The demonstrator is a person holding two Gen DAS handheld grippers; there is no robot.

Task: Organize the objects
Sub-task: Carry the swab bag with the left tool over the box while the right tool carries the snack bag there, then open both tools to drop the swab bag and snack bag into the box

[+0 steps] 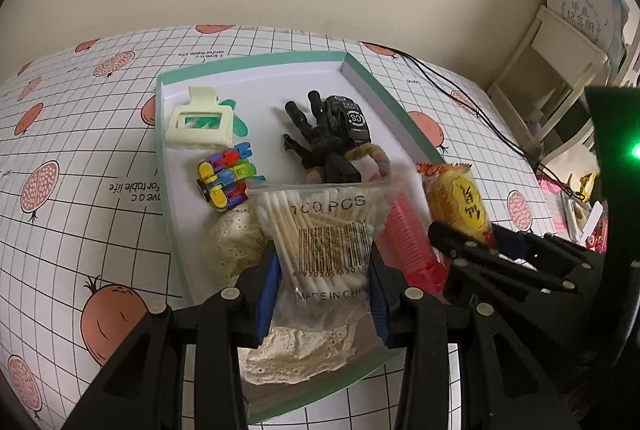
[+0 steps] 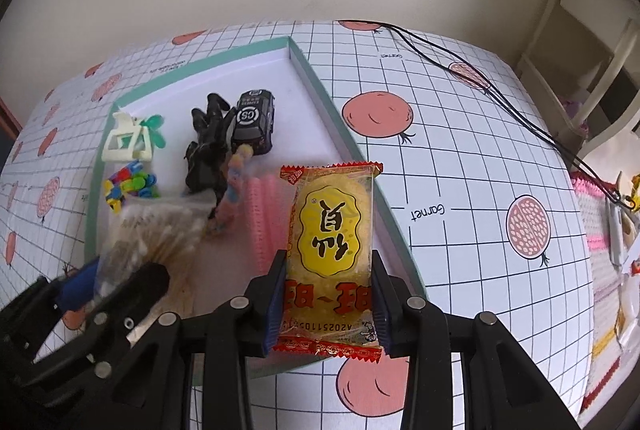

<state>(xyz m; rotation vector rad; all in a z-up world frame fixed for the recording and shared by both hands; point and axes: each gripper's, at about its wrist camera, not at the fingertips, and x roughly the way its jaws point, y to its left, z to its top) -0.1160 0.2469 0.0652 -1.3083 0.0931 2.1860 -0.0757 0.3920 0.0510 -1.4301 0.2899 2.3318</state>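
Observation:
My left gripper (image 1: 325, 288) is shut on a clear bag of cotton swabs (image 1: 328, 230), held over the near end of a green-rimmed white tray (image 1: 264, 64). My right gripper (image 2: 329, 300) is shut on a yellow and red snack packet (image 2: 332, 230), held above the tray's right rim (image 2: 320, 86). In the tray lie a cream hair claw (image 1: 200, 124), a colourful block toy (image 1: 228, 178), a black toy hand (image 1: 316, 142), a black toy car (image 2: 254, 120), a pink comb (image 1: 408, 234) and cream lace fabric (image 1: 300, 354). From the left wrist view the right gripper (image 1: 472, 234) and its packet (image 1: 460, 200) show at right.
The table wears a white grid cloth (image 2: 460, 158) printed with pomegranates. Black cables (image 2: 480, 82) run across its far right part. A cream shelf unit (image 2: 588, 70) stands beyond the right edge, with pink items (image 2: 600, 230) beside the table.

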